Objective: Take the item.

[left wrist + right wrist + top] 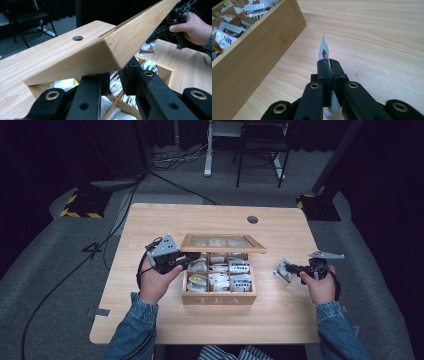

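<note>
A wooden tea box (219, 298) marked TEA sits mid-table, its compartments full of white tea bags (220, 279). Its glass-paned lid (222, 242) is raised. My left gripper (192, 257) is shut on the lid's left edge; in the left gripper view the jaws (115, 75) clamp the wooden lid (112, 47) above the open box (162, 71). To the right of the box, low over the table, my right gripper (290, 268) is shut on a white tea bag (283, 270). The right gripper view shows the tea bag (323, 50) standing up between the shut jaws (329, 65), beside the box wall (257, 50).
The light wooden table (150, 225) has a round cable hole (252, 219) at the back right. Beyond the table lie floor cables (170, 160), a chair and desk legs (260, 155), and yellow-black stand bases (80, 205). The person's denim sleeves enter from below.
</note>
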Motion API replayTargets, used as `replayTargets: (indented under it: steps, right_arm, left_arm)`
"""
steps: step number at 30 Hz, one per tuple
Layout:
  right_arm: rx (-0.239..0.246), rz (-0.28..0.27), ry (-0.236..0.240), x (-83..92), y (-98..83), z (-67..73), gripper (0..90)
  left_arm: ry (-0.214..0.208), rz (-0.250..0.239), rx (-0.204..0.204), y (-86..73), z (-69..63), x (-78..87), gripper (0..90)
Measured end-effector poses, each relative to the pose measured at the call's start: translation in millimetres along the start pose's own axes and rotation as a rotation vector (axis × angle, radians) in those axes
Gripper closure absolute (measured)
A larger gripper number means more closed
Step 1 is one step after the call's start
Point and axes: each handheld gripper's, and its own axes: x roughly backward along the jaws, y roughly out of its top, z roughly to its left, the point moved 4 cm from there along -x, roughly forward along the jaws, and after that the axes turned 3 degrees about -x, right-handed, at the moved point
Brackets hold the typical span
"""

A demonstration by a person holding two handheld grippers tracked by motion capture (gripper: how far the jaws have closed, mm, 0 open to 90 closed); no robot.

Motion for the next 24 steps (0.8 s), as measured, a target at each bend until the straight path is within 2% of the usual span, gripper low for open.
replayTargets:
  steps: [4,5,6,9,12,14,17,24]
  right_arm:
    - [0.042,-0.025,-0.055,0.2,1.7,-3.2,75.1]
    - [0.075,-0.041,-0.103,1.9,2.8,-6.9,70.2]
    - [0.075,-0.041,-0.103,1.9,2.8,-6.9,70.2]
    - [0.121,-0.072,-0.151,4.4,5.4,-11.6,59.3]
    - [0.136,-0.088,-0.168,8.0,7.8,-14.0,56.4]
    - [0.125,-0.103,-0.168,10.7,8.9,-13.4,55.0]
    - [0.113,-0.121,-0.141,14.7,9.2,-7.1,53.3]
    - [0.134,-0.139,-0.073,18.9,-1.3,12.4,51.2]
  left_arm:
    - [0.0,0.005,-0.007,-0.2,0.6,-0.3,79.2]
    - [-0.001,0.004,-0.004,-0.2,0.5,-0.3,79.2]
    - [-0.001,0.004,-0.004,-0.2,0.5,-0.3,79.2]
    - [-0.002,0.004,-0.004,-0.2,0.6,-0.4,79.2]
    - [-0.003,0.006,-0.002,-0.6,0.2,-0.6,79.2]
    - [-0.002,0.006,-0.004,-0.6,0.4,-0.6,79.1]
    - [0.0,0.006,-0.007,-0.1,0.8,-0.6,79.1]
    - [-0.002,0.007,-0.005,-0.5,0.6,-0.5,79.1]
